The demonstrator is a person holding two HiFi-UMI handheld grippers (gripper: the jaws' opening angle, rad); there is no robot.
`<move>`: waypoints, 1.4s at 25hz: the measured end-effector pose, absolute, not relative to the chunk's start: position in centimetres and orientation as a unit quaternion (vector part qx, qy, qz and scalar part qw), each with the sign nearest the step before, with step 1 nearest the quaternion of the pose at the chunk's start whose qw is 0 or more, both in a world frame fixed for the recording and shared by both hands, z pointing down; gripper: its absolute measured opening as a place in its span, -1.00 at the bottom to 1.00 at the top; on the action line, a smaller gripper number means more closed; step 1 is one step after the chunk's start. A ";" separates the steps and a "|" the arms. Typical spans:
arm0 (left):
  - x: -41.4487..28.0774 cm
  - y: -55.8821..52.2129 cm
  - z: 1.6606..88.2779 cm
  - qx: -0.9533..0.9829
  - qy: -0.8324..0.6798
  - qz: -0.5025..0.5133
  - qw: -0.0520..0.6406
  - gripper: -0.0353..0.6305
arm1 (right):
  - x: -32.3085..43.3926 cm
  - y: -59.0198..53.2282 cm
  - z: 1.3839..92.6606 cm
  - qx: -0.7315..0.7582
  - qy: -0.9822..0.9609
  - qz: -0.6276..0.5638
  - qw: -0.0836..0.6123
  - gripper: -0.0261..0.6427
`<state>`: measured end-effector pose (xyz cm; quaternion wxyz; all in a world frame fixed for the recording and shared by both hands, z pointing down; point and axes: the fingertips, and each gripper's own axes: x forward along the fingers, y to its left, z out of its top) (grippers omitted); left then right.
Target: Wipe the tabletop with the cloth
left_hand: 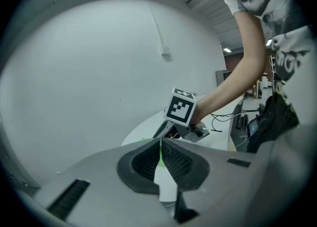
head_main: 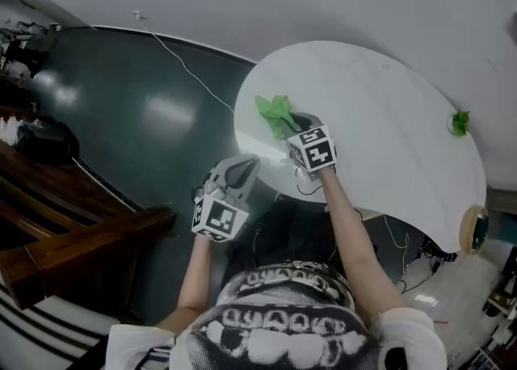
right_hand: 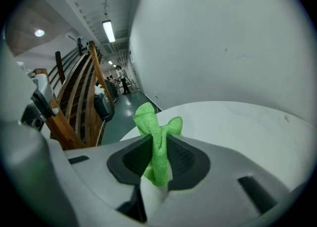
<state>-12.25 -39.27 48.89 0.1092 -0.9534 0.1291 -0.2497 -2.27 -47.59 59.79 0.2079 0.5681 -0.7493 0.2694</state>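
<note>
Head view: a white oval surface [head_main: 388, 118] fills the upper right of the frame, above a dark glossy floor [head_main: 145, 110]. The green cloth [head_main: 275, 112] is bunched near the surface's left edge, close to the frame's centre. It is pinched by the right gripper [head_main: 294, 124], whose marker cube lies just below and right of it. Whether the cloth touches the surface cannot be told.

In the right gripper view the jaws are clenched on the cloth [right_hand: 154, 137]. A fold rises between them and flops over above the tips, and the white surface [right_hand: 237, 127] spreads beyond.

The left gripper [head_main: 247, 165] hangs off the surface, lower left of the cloth, over the floor. In the left gripper view its jaws are pressed together with nothing between them.

A small green object [head_main: 460, 123] sits at the surface's far right edge. A wooden staircase [head_main: 73, 215] occupies the left of the frame, and a thin white cable [head_main: 190, 73] trails across the floor.
</note>
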 end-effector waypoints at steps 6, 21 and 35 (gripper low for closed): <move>-13.2 -39.6 49.1 -0.954 0.131 -0.250 0.104 -0.86 | -3.2 -46.9 61.4 0.564 -0.744 0.284 0.220 -0.67; -2.3 -35.1 48.2 -0.965 0.031 -0.222 0.138 -0.86 | 11.8 -35.1 62.7 0.660 -0.644 0.322 0.215 -0.67; 13.5 -20.5 48.0 -0.966 -0.088 -0.192 0.151 -0.86 | 31.4 -13.8 62.6 0.751 -0.522 0.349 0.205 -0.67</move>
